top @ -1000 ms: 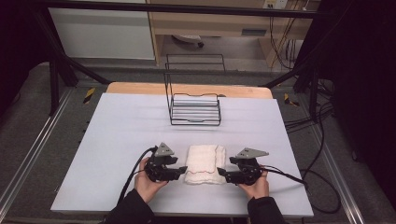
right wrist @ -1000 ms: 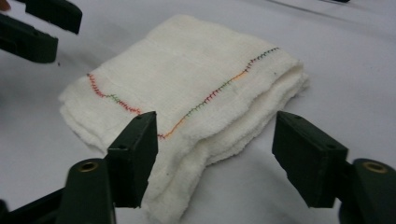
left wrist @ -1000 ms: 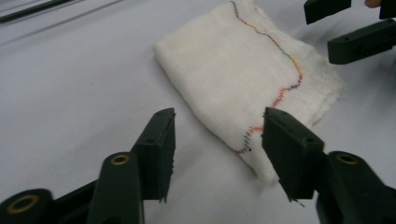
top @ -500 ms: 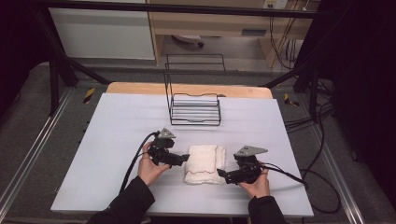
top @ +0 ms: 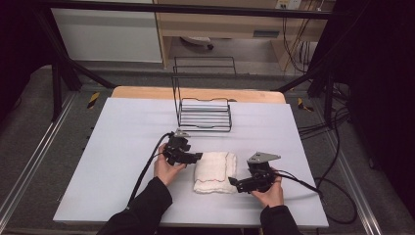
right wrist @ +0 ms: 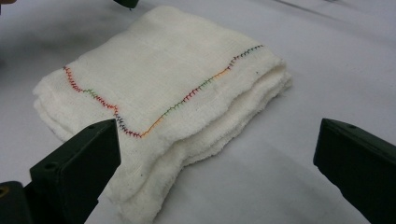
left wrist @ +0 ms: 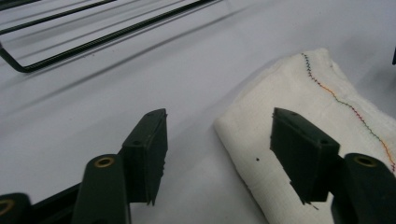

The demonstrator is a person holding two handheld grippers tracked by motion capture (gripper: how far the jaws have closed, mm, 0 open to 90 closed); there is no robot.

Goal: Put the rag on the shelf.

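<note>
1. Closest to the near edge of the table are the person's two dark sleeves coming in, each hand wrapped round a black gripper with a cable trailing off it.
2. The right gripper sits by the near right corner of the folded cloth. Its jaws have just been opening and stand wide apart; in the right gripper view the cloth lies ahead and to one side, its corner by one jaw, not pinched.
3. The left gripper is at the cloth's far left corner. Its jaws were just closing in but there's a clear gap; in the left gripper view the cloth's edge lies under one jaw and the pads aren't pressing on it, so nothing's gripped.
4. The cloth itself is white, folded in several layers, with a wavy multicoloured stitch line, lying a bit right of centre in the near half of the table.
5. The surface is a plain pale matte sheet, clean apart from faint marks. A strip of bare wood shows along the far edge.
6. Near the middle of the far edge stands a black wire rack with a tall wire back, well apart from the cloth.
7. Beyond that: grey floor, metal rails either side, dark frame posts, a white panel and a wooden bench, cables on the right.
8. No writing or brand I can make out anywhere.
</note>
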